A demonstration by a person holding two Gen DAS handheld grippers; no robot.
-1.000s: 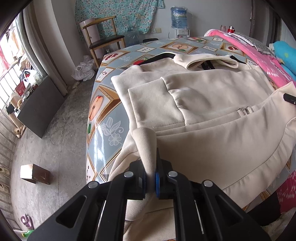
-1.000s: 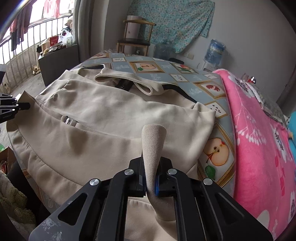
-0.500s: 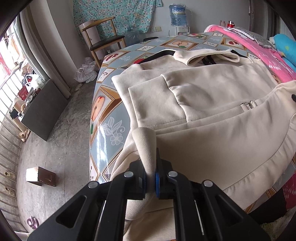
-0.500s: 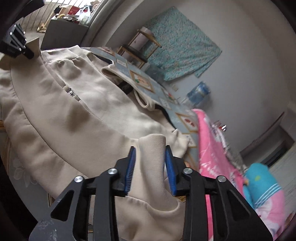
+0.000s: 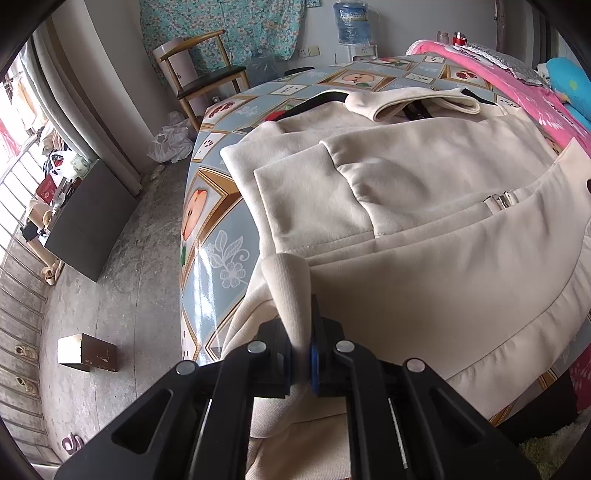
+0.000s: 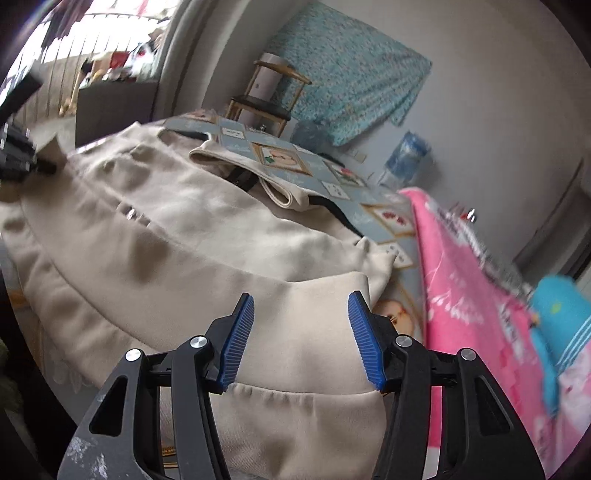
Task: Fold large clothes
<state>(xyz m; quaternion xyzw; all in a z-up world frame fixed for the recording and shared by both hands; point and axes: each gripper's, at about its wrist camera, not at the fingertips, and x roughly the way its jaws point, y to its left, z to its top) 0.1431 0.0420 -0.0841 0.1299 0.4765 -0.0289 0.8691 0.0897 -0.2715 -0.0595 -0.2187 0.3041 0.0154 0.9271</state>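
Note:
A large beige jacket (image 5: 424, 192) lies spread on the patterned table (image 5: 210, 236); it also shows in the right wrist view (image 6: 184, 229). My left gripper (image 5: 301, 354) is shut on the jacket's ribbed hem corner (image 5: 291, 288) at the table's near left edge. My right gripper (image 6: 301, 332) is open, its blue pads (image 6: 364, 339) apart over the hem, holding nothing. The left gripper (image 6: 22, 158) shows at the far left of the right wrist view, pinching the cloth.
A pink blanket (image 6: 469, 295) covers the bed right of the table. A wooden chair (image 5: 203, 77) and a water bottle (image 5: 351, 16) stand by the far wall. A dark cabinet (image 5: 85, 218) and a small wooden block (image 5: 86, 352) are on the floor at left.
My right gripper has opened fully and let go of the hem, which has dropped flat on the jacket. My left gripper stays shut on its corner.

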